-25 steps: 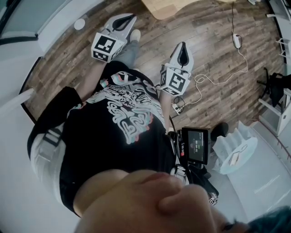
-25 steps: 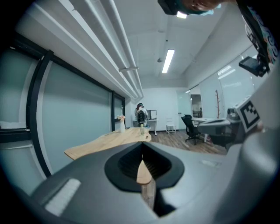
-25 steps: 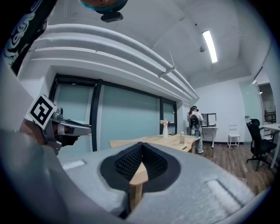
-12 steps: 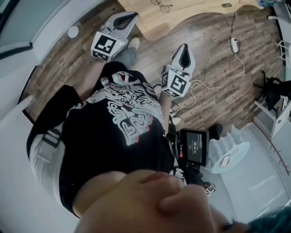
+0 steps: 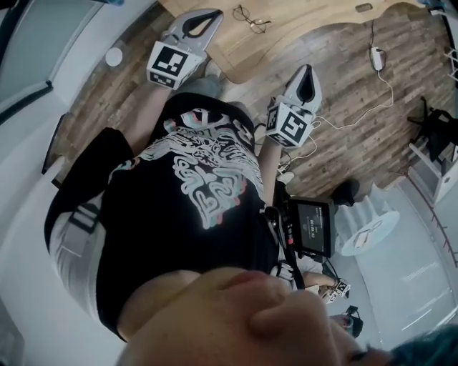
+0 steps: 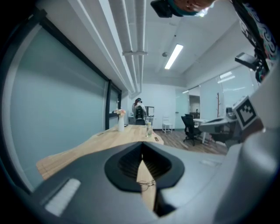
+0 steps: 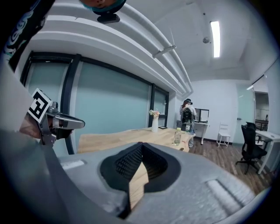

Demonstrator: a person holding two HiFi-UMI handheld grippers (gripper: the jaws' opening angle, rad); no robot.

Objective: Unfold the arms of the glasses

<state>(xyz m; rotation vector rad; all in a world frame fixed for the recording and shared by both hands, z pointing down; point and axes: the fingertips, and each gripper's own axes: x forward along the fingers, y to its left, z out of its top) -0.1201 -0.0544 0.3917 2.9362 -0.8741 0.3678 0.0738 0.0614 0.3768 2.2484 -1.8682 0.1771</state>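
Observation:
The thin-framed glasses [image 5: 250,16] lie on the light wooden table [image 5: 286,25] at the top of the head view. My left gripper [image 5: 213,11] hovers over the table's near edge, just left of the glasses, its jaws shut on nothing. In the left gripper view the glasses [image 6: 147,183] show small in the wedge below the left gripper's [image 6: 141,154] joined tips. My right gripper [image 5: 309,66] hangs over the wood floor, short of the table, shut and empty. Only the table [image 7: 131,138] shows past the right gripper's [image 7: 141,144] tips in its own view.
A small screen [image 5: 309,227] hangs at the person's waist. A cable and mouse [image 5: 378,57] lie on the floor at right, beside a white round stand [image 5: 368,232]. Farther down the table stand a bottle [image 7: 177,136] and a vase [image 7: 154,124]; a person [image 7: 187,114] stands beyond.
The person has stepped toward the table, so the table and glasses have come into the top of the head view. Both grippers stay shut and are now nearer the table edge.

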